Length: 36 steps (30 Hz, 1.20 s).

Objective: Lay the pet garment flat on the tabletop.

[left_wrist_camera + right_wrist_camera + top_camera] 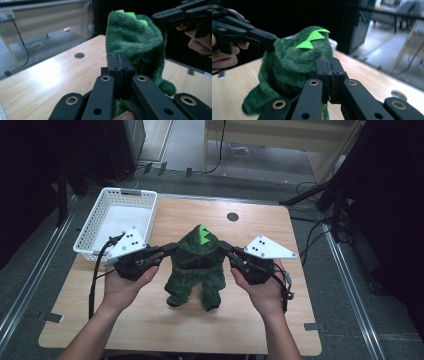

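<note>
Forearms in from the near edge, one gripper per hand. Left gripper (167,251) pinched flat on the fleece of the green dinosaur costume (196,267) at its left shoulder; jaws closed together on the fabric in the left gripper view. Right gripper (226,248) clamped likewise on the opposite shoulder, cloth nipped between its jaws in the right gripper view. Costume held up over the middle of the wooden table (150,320), hood and lime spikes (203,235) on top, legs dangling to or just above the board (contact hard to judge). White basket (95,227) left of the costume and beyond it, apparently empty.

To do well, probably: keep both pinches level, spread apart evenly so fleece stays taut without slipping, lift legs clear before carrying leftward toward basket.
</note>
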Each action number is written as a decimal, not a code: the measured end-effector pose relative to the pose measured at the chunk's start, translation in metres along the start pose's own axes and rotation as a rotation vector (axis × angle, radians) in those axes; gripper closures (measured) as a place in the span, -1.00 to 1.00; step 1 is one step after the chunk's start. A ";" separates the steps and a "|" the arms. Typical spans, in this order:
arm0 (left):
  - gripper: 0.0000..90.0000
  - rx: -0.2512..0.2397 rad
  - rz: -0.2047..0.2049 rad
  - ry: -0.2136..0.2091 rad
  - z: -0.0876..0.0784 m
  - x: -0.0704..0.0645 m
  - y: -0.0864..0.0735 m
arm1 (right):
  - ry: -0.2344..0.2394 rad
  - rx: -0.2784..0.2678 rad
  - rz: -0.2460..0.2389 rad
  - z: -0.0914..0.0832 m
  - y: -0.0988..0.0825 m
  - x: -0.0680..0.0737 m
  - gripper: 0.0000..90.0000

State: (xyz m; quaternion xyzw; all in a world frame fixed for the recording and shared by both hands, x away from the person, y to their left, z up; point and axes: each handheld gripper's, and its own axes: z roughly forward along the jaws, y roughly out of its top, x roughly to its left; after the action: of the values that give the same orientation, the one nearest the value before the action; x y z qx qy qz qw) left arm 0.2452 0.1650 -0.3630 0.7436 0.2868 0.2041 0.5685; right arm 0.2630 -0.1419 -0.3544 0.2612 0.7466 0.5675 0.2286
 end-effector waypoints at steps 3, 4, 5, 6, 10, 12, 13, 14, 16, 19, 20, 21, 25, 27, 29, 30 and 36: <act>1.00 -0.042 0.011 -0.040 -0.019 -0.011 0.012 | 0.023 -0.035 -0.040 -0.020 0.015 0.014 0.99; 1.00 -0.054 0.010 -0.068 -0.026 -0.015 0.016 | 0.028 -0.052 -0.053 -0.027 0.020 0.019 0.99; 1.00 -0.067 0.009 -0.111 -0.031 -0.019 0.021 | 0.042 -0.068 -0.060 -0.034 0.025 0.024 0.99; 1.00 -0.076 0.015 -0.136 -0.036 -0.022 0.025 | 0.051 -0.083 -0.071 -0.041 0.031 0.028 0.99; 1.00 -0.091 -0.045 -0.236 -0.039 -0.019 0.031 | 0.085 -0.108 -0.094 -0.058 0.046 0.039 0.99; 1.00 -0.047 -0.071 -0.210 -0.026 -0.009 0.026 | 0.076 -0.078 -0.086 -0.049 0.043 0.034 0.98; 1.00 0.000 -0.081 -0.161 -0.011 0.000 0.018 | 0.076 -0.057 -0.073 -0.042 0.040 0.030 0.98; 1.00 0.032 -0.090 -0.129 -0.002 0.006 0.012 | 0.065 -0.017 -0.059 -0.028 0.031 0.021 0.98; 1.00 0.121 -0.129 -0.060 0.031 0.025 -0.013 | 0.032 0.056 -0.039 -0.002 0.013 0.007 0.98; 1.00 0.232 -0.226 0.000 0.075 0.052 -0.053 | -0.002 0.170 0.059 0.048 -0.031 -0.025 0.99; 1.00 0.258 -0.265 0.007 0.088 0.060 -0.065 | -0.016 0.206 0.073 0.063 -0.045 -0.034 0.99; 1.00 0.286 -0.273 0.033 0.100 0.065 -0.075 | -0.035 0.232 0.095 0.076 -0.060 -0.043 0.99; 1.00 0.370 -0.269 0.133 0.142 0.077 -0.100 | -0.105 0.332 0.185 0.116 -0.105 -0.074 0.99; 1.00 0.406 -0.269 0.156 0.161 0.079 -0.106 | -0.139 0.375 0.205 0.132 -0.123 -0.086 0.99; 0.98 0.450 -0.249 0.184 0.178 0.081 -0.111 | -0.164 0.416 0.220 0.144 -0.134 -0.094 0.94; 0.94 0.464 -0.238 0.206 0.185 0.083 -0.114 | -0.181 0.429 0.238 0.148 -0.139 -0.098 0.87; 0.20 0.416 -0.303 0.208 0.184 0.087 -0.110 | -0.171 0.402 0.383 0.135 -0.138 -0.115 0.25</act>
State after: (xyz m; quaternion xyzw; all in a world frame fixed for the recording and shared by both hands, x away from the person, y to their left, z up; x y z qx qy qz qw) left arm 0.4051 0.1098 -0.5207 0.7680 0.4873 0.1289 0.3951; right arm 0.4181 -0.1487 -0.5165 0.4843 0.7592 0.4171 0.1229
